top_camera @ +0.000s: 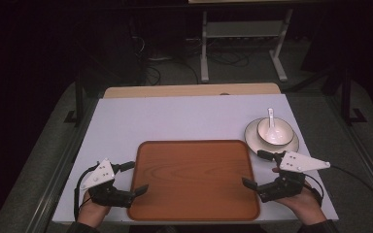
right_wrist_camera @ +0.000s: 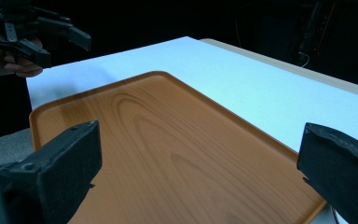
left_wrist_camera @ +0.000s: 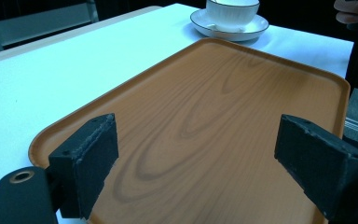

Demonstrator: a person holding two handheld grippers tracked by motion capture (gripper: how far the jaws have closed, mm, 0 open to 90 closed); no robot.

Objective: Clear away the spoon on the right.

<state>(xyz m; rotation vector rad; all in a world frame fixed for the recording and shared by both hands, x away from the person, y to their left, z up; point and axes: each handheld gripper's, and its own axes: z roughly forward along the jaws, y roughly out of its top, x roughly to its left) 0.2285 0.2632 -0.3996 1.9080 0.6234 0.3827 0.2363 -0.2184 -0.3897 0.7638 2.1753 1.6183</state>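
Observation:
A brown wood-grain tray (top_camera: 194,179) lies empty on the white table (top_camera: 175,116), near its front edge. My left gripper (top_camera: 137,177) is open at the tray's left rim, its jaws spread wide over the tray (left_wrist_camera: 205,116). At the tray's right rim my right gripper (top_camera: 254,168) is also open, with nothing between its jaws. In the right gripper view the tray (right_wrist_camera: 168,140) stretches ahead, and the left gripper (right_wrist_camera: 32,35) shows far off at the upper left.
A white bowl (top_camera: 274,131) with a white spoon (top_camera: 271,121) in it stands on a white saucer (top_camera: 291,144) at the table's right, just behind my right gripper. Beyond the table are metal frame legs and cables on the floor.

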